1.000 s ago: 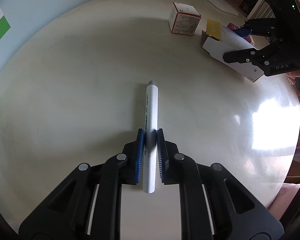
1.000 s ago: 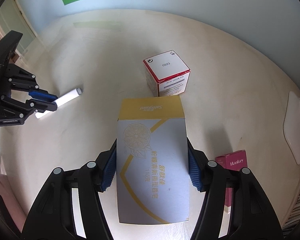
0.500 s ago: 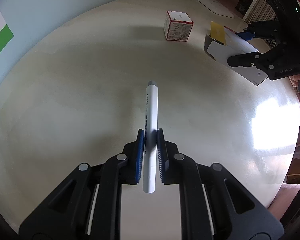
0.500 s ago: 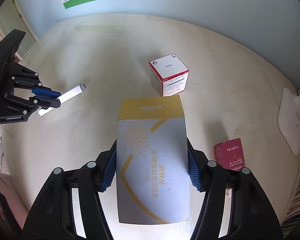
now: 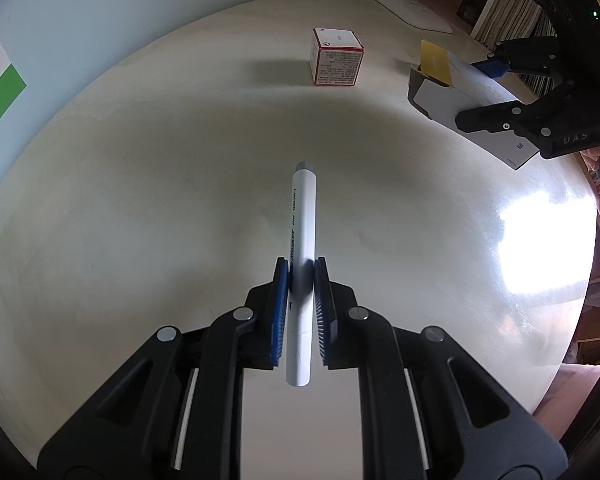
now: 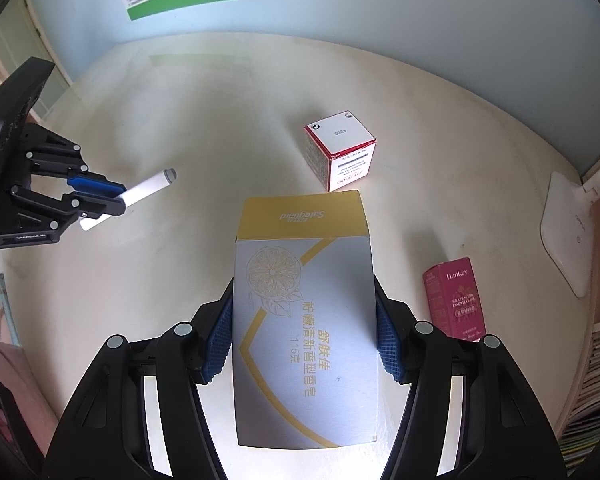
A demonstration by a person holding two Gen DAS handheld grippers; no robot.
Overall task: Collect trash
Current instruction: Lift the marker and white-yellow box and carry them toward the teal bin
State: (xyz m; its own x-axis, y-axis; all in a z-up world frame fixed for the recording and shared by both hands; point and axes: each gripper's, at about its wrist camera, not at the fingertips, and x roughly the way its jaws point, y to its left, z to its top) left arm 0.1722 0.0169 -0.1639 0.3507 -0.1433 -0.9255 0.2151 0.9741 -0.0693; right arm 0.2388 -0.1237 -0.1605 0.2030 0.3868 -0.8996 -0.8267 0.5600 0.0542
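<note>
Your left gripper (image 5: 302, 280) clamps its fingers on a white marker (image 5: 300, 248), held clear above the round table (image 5: 140, 200). Your right gripper (image 6: 304, 336) grips a Safeguard soap box (image 6: 304, 320) between its fingers, also lifted. Beyond it on the table sit a red-edged white carton (image 6: 340, 150) and, at right, a pink Hankey box (image 6: 454, 298).

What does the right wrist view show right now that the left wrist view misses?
Only the right wrist view shows the pink carton standing on the table and the soap box's printed face between the right tongs. Only the left wrist view shows the marker lengthwise, clamped in the left tongs. Both show the red-edged cube box, the marker, the soap box and the white flat device.
</note>
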